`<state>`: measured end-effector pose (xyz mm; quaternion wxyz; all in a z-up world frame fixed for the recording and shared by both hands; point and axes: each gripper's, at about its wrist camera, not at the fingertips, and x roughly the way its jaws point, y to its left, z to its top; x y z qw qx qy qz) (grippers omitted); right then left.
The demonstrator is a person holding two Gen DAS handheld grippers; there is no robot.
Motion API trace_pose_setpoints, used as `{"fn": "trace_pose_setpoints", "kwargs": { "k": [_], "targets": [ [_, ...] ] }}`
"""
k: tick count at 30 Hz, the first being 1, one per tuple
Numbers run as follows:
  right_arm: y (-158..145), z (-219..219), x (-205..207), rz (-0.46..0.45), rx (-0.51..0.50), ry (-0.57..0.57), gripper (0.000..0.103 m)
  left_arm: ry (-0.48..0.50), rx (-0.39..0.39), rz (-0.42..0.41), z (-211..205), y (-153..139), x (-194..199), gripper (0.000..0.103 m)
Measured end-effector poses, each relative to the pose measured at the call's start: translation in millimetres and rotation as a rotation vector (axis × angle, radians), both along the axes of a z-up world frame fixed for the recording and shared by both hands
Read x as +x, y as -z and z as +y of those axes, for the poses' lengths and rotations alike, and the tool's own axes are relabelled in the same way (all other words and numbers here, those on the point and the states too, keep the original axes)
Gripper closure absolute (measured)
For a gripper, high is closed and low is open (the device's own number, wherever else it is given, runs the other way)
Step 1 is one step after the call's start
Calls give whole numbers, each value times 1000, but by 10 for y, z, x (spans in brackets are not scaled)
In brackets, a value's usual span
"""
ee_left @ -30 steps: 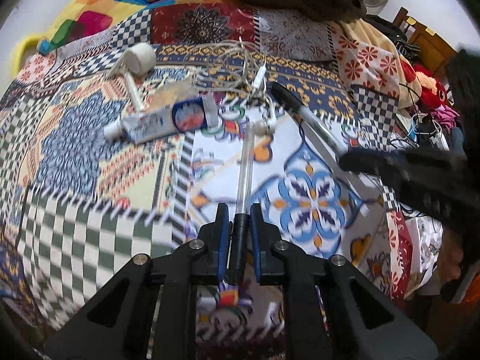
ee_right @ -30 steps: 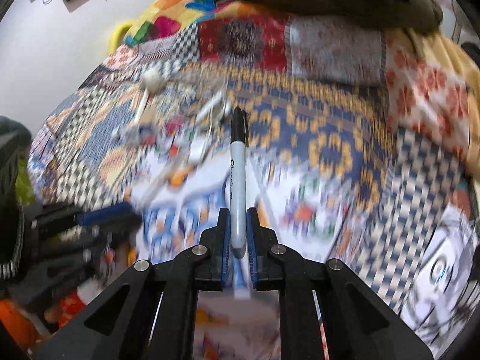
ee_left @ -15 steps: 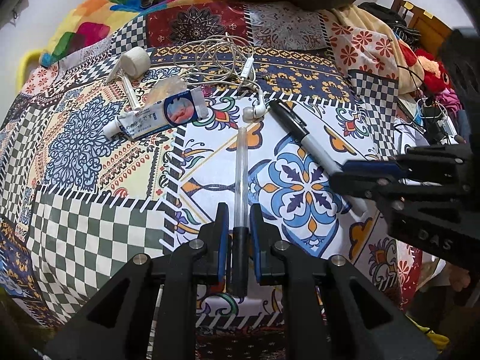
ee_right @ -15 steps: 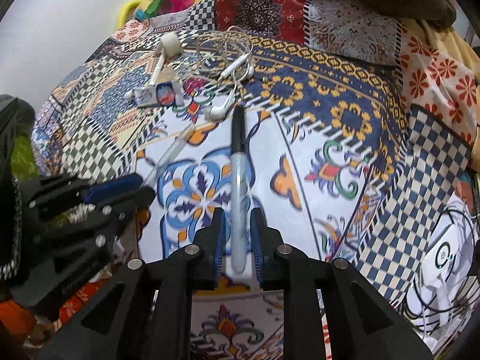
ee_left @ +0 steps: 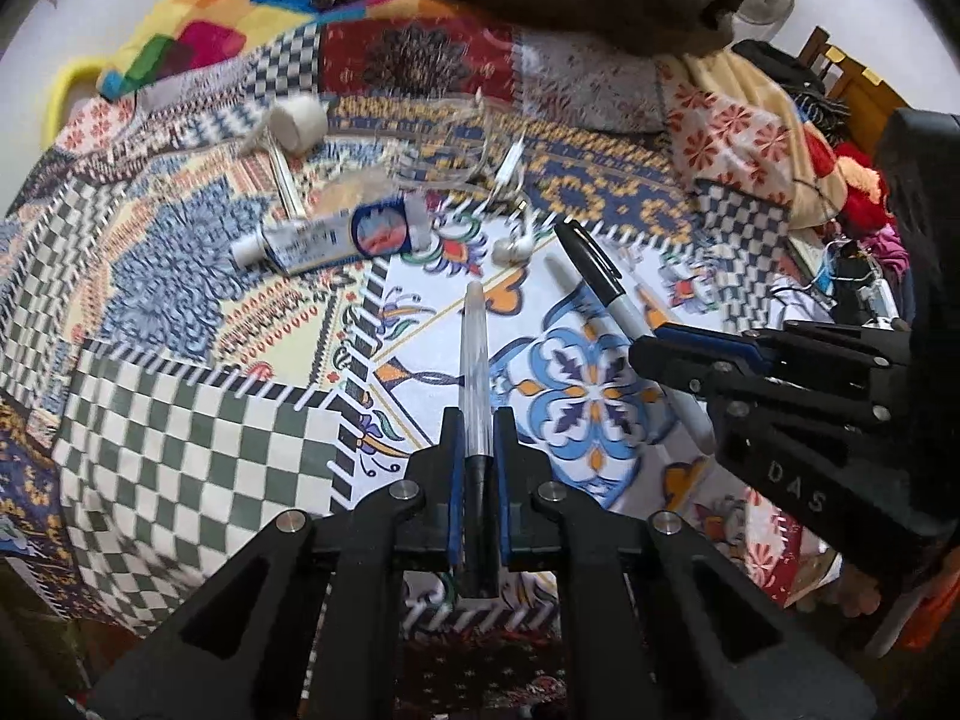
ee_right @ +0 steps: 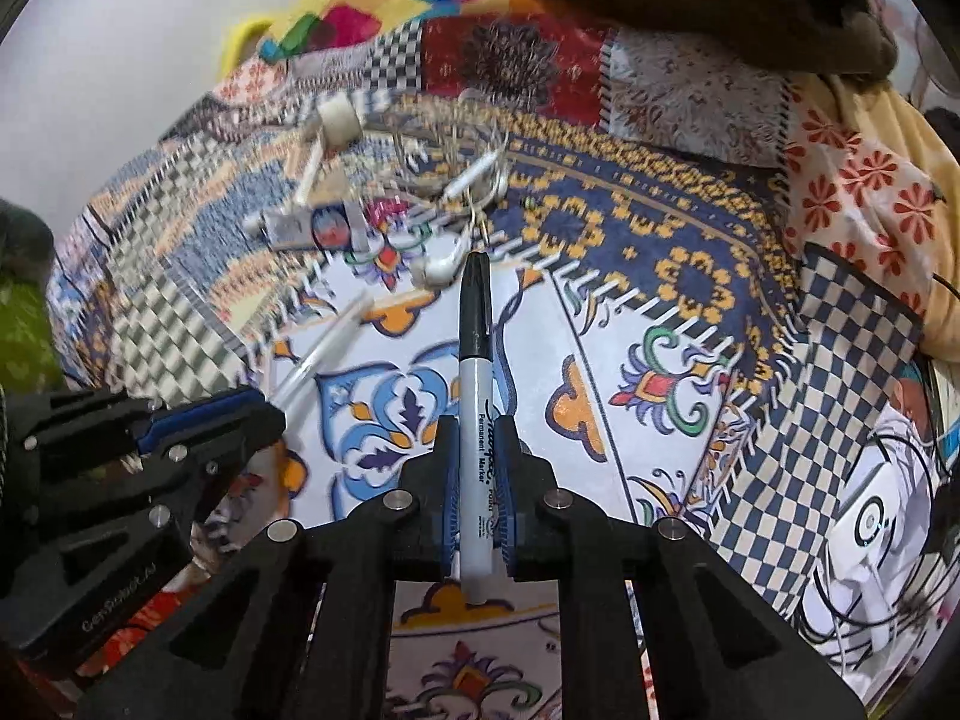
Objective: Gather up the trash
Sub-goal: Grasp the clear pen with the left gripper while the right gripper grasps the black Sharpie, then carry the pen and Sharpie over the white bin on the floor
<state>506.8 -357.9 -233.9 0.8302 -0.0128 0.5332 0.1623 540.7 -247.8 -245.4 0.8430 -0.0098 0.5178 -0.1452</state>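
The left claw (ee_left: 477, 468) was clamped on a clear-barrelled pen (ee_left: 472, 372), pinched near its dark end so the long barrel stuck out ahead toward the centre of the left wrist frame. The right claw (ee_right: 477, 480) was closed on a black-capped permanent marker (ee_right: 475, 372), gripped around the lower grey barrel with the cap pointing up the right wrist frame. Both were held lengthwise along the pads, probably so each slim stick sat steady for carrying rather than swinging crosswise.

The remaining clutter lay on the patchwork bedspread (ee_left: 198, 456) in the upper middle of the left wrist frame: a squeezed tube (ee_left: 327, 237), a white roll of tape (ee_left: 298, 119) above it, and tangled white earphones (ee_left: 510, 180) to the right, all close together. The tube and roll looked like the likelier trash; the earphones might not be.

With both claws full, the next move would seem to call for dropping the pen and marker somewhere first. No bin showed in either view.
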Motion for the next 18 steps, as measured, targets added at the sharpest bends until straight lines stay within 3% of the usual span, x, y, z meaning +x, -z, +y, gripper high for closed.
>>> {"fn": "trace_pose_setpoints", "kwargs": {
  "k": [8, 18],
  "targets": [
    [-664, 1, -259, -104, 47, 22, 93, -26, -36, -115, 155, -687, -304, 95],
    [-1492, 277, -761, -249, 75, -11, 93, -97, -62, -276, 581, -1582, -973, 96]
  ]
}}
